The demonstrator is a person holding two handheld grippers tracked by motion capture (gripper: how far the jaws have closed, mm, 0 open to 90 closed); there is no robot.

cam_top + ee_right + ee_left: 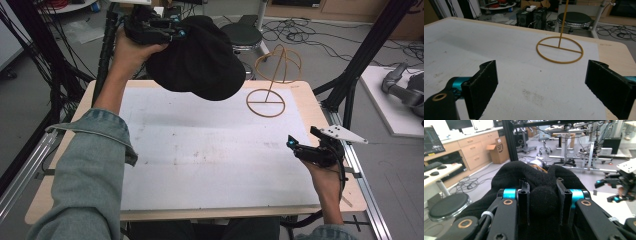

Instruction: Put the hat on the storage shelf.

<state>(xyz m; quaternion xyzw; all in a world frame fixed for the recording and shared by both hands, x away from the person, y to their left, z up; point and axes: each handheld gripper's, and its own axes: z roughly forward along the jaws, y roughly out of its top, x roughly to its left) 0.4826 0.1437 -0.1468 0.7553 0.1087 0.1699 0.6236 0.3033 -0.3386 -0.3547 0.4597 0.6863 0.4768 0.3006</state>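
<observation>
Now | left gripper (172,31) pinching soft black fabric cap (200,60) | wire stand (272,82)

The black cap (200,60) covers the left gripper's (172,31) jaw tips in the high view, and its fabric bunched between the jaws in the left gripper view hides the table beneath. The cap also conceals part of the wire hat stand's (272,75) dome on its left side. In the right gripper view the stand's upright runs off the top edge, so its dome is cut away
</observation>
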